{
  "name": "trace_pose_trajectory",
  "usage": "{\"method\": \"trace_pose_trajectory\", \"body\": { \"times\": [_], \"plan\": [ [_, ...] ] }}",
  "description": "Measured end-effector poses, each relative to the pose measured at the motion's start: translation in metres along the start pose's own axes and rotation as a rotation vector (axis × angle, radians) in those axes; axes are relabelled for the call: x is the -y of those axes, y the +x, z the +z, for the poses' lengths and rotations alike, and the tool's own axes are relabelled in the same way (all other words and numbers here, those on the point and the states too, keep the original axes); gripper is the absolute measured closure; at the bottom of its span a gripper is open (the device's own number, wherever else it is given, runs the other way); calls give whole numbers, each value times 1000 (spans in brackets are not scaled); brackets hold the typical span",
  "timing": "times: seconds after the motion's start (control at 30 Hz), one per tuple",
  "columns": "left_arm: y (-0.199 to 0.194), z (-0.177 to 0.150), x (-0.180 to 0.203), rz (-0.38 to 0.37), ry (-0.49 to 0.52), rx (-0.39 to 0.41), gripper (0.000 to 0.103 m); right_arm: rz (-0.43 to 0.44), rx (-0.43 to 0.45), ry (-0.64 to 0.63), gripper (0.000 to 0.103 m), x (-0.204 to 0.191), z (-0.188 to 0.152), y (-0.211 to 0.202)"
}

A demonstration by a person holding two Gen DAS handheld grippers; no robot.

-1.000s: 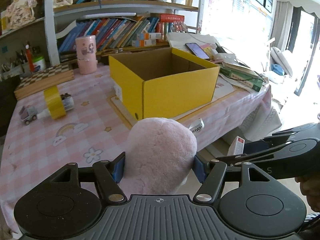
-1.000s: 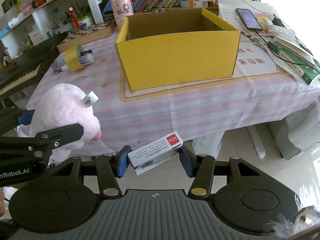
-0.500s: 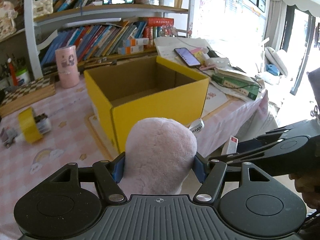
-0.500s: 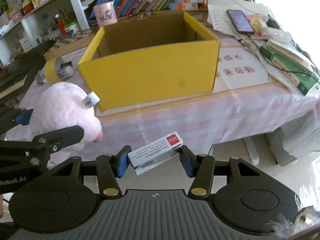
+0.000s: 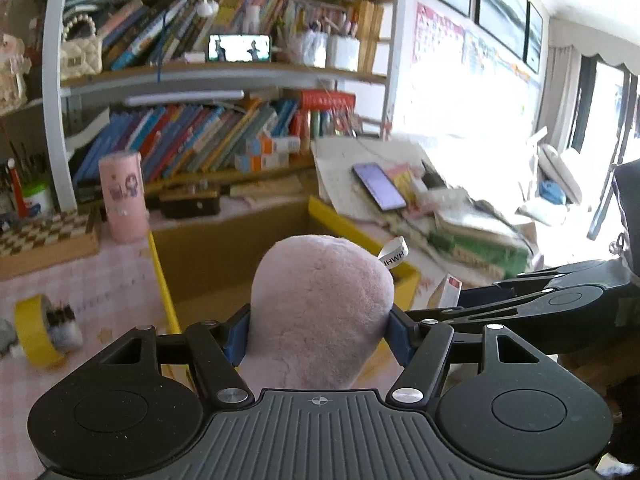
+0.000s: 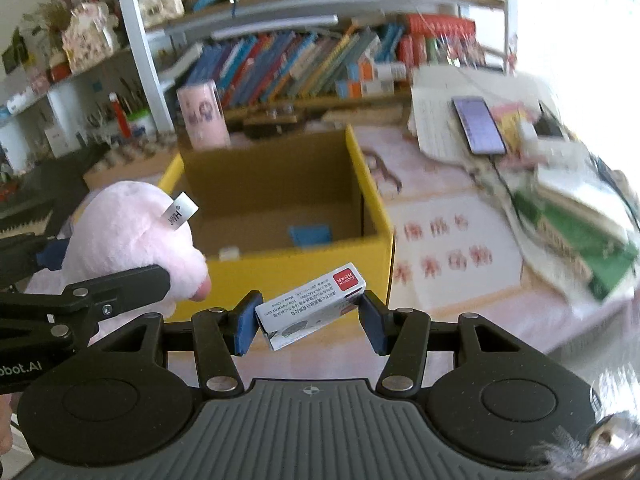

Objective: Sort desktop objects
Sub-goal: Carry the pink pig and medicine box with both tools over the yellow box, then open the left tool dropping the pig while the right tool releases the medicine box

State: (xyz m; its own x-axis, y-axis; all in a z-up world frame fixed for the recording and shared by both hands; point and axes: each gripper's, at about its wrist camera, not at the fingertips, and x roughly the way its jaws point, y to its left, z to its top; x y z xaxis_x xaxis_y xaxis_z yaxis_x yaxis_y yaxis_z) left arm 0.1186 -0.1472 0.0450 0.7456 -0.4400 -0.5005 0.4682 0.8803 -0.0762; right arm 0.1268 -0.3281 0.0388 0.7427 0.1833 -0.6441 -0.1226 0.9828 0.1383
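My left gripper [image 5: 318, 334] is shut on a pink plush toy [image 5: 320, 312] with a white tag, held at the near wall of the open yellow cardboard box [image 5: 402, 278]. In the right wrist view the same plush toy [image 6: 128, 232] sits at the left, by the box's [image 6: 320, 264] front left corner. My right gripper [image 6: 308, 322] is shut on a small white carton with a red label [image 6: 312, 304], held slantwise just before the box's front wall. Inside the box lie a blue item [image 6: 310, 234] and a small white one [image 6: 229, 253].
A yellow tape roll [image 5: 34, 330] lies on the pink checked tablecloth at the left. A pink cylinder [image 5: 122, 196] and a checkered board [image 5: 44, 236] stand behind the box. A phone [image 6: 478, 124], papers and green books [image 6: 580, 236] pile up at the right. Bookshelves fill the back.
Both grippers have moved forward and up toward the box with their loads; the box's inside now shows in the right wrist view. Neither grip has changed.
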Motion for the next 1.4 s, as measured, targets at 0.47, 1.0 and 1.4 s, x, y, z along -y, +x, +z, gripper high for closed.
{"method": "trace_pose_trajectory", "body": {
  "times": [0.47, 1.0, 1.4],
  "plan": [
    [54, 40, -3, 156, 31, 56, 36, 69, 66, -47, 53, 33, 62, 46],
    [137, 4, -21, 165, -70, -232, 30, 171, -29, -165, 53, 32, 89, 120],
    [137, 1, -17, 195, -100, -221, 14, 203, -164, -330, 53, 3, 102, 182]
  ]
}}
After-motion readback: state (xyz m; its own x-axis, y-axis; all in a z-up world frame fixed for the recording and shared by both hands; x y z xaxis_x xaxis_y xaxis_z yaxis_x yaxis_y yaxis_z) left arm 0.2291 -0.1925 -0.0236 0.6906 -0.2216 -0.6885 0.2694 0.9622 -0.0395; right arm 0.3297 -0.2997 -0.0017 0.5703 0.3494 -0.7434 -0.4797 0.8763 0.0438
